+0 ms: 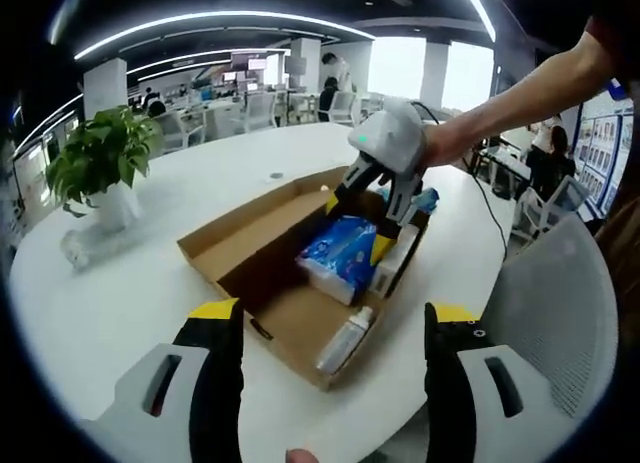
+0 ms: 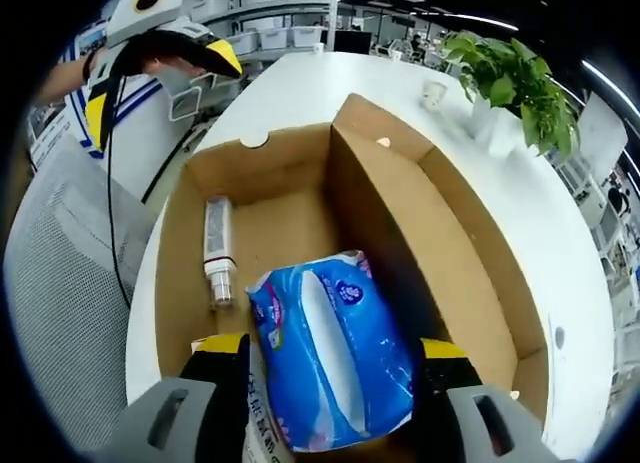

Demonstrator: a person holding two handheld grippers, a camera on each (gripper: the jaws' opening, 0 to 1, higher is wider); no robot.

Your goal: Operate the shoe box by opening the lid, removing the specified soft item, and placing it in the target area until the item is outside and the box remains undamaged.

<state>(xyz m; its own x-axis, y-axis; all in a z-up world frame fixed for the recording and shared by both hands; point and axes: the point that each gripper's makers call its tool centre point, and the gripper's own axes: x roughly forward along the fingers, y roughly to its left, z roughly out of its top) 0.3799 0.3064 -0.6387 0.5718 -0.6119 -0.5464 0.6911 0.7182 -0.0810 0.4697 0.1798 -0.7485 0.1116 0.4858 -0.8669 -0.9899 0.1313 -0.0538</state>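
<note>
A large round white table (image 1: 150, 273) carries everything, and on it sits the open brown corrugated-cardboard shoe box (image 1: 262, 245), its lid folded back flat beside the tray on the side toward the potted green leafy plant in a white pot (image 1: 100, 168); that plant stands well apart from the box near the table's edge. A grey mesh-backed office chair (image 1: 560, 323) stands just off the table, on the box's opposite side from the plant. Inside the box's tray lies the soft item, a puffy blue plastic pack with white panels and printed lettering (image 2: 335, 368), its wrapper glossy and creased; it sits at the tray end away from the slim white bottle with a clear cap (image 2: 217, 251), which lies flat along the tray floor. The right gripper (image 2: 335, 358), grey with yellow-tipped black jaws, reaches down into the box with its jaws spread on either side of the blue pack, close against its sides; whether they press it I cannot tell. The left gripper (image 1: 333, 318) hangs over the table short of the box, jaws wide apart and holding nothing.
</note>
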